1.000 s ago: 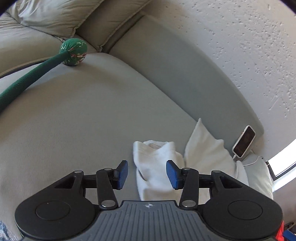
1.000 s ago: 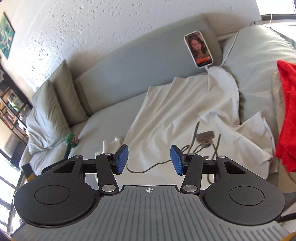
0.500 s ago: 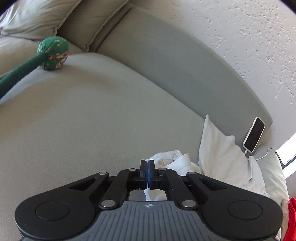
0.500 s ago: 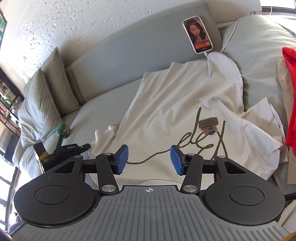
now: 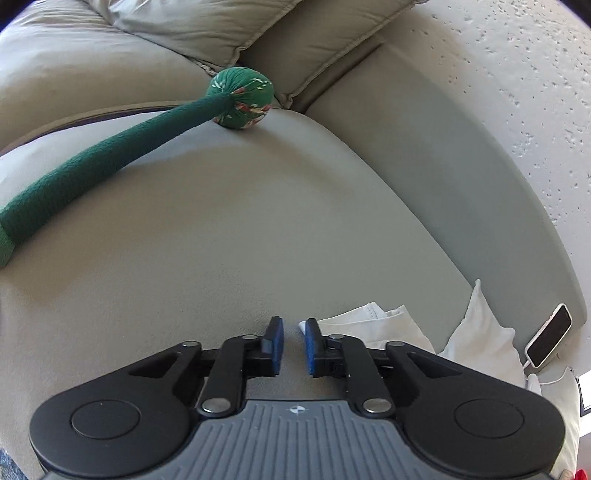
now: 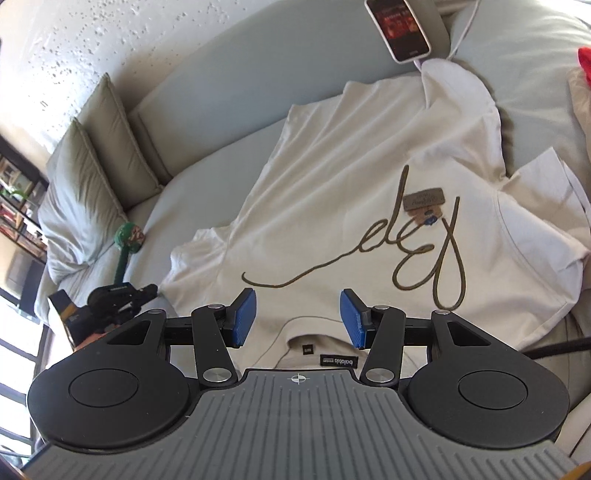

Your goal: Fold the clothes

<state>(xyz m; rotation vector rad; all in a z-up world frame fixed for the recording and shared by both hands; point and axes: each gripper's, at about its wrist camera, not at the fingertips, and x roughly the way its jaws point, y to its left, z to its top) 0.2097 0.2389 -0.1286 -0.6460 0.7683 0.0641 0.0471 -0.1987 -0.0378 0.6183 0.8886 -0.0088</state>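
Shirt: a white T-shirt (image 6: 354, 192) is lying front up across the sofa seat (image 5: 229, 229), collar at the near edge and hem toward the far backrest, with brown script across the chest.
Left sleeve: it is lying loosely rumpled at the left side of the shirt (image 6: 195, 254), not smoothed flat.
Left claw: the left claw (image 5: 292, 343) is sitting low over the seat with its blue pads a narrow gap apart; only a sliver of white cloth is showing by the right pad, and nothing is being gripped.
What has just changed: half a second ago these pads were pressed together on the sleeve cloth; now they are parting, so the sleeve is being let go just right of the claw.
Right claw: the right claw (image 6: 298, 320) is hovering wide apart over the collar (image 6: 325, 345), closer to the shirt than a second ago.
Meaning for the task: judging by this, the left sleeve has been tugged outward and released, and the shirt is lying spread rather than folded; the folds seem yet to come.
Nearby: a phone (image 6: 402, 29) is leaning on the far backrest, a green stick with a ball end (image 5: 147, 136) is lying far left.
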